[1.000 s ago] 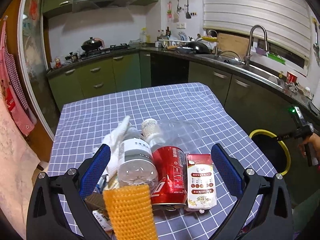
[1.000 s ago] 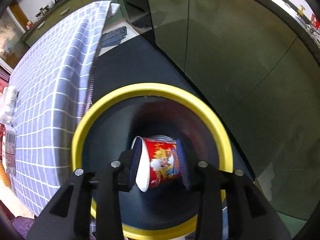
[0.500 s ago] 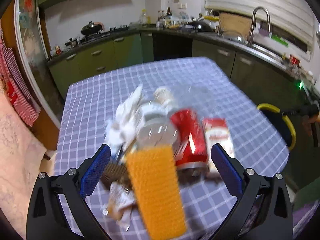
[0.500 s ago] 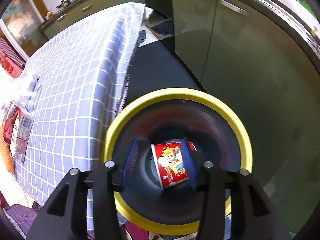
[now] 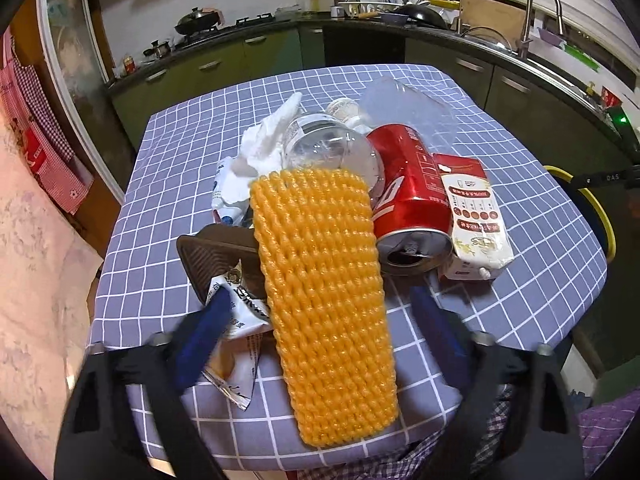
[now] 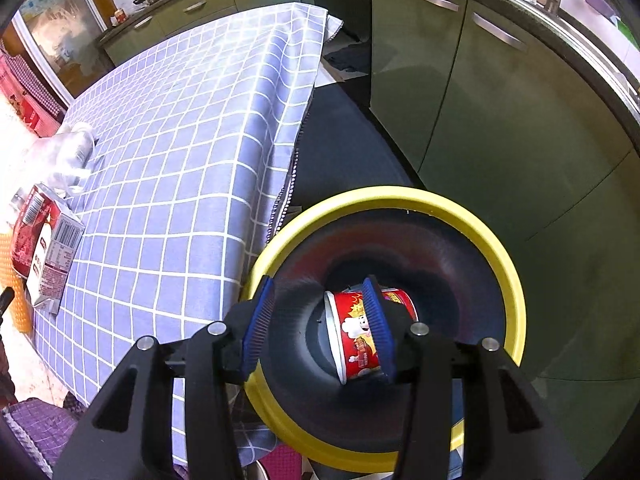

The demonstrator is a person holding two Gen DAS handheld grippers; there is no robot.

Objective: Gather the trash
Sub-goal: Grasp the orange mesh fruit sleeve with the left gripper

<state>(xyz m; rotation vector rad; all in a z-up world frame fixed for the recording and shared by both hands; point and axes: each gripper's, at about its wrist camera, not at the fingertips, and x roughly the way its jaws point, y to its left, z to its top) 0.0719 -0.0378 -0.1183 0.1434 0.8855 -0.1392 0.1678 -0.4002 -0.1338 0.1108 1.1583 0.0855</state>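
The left claw [image 5: 320,320], spread wide around the orange foam net [image 5: 324,292], may snag the wrapper [image 5: 236,328] beside it, while the right claw [image 6: 320,328] hangs parted and empty above the bin [image 6: 500,248].

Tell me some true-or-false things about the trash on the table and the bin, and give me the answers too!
1. The red can lies on its side on the checked tablecloth. True.
2. The yellow-rimmed bin stands on the table. False: it sits on the floor beside the table.
3. The orange foam net lies partly over the clear bottle. True.
4. The red paper cup is down inside the bin. True.
5. The left gripper is clamped on the can. False: its jaws are apart around the net, gripping nothing.
6. The milk carton stands upright. False: it lies flat beside the can.
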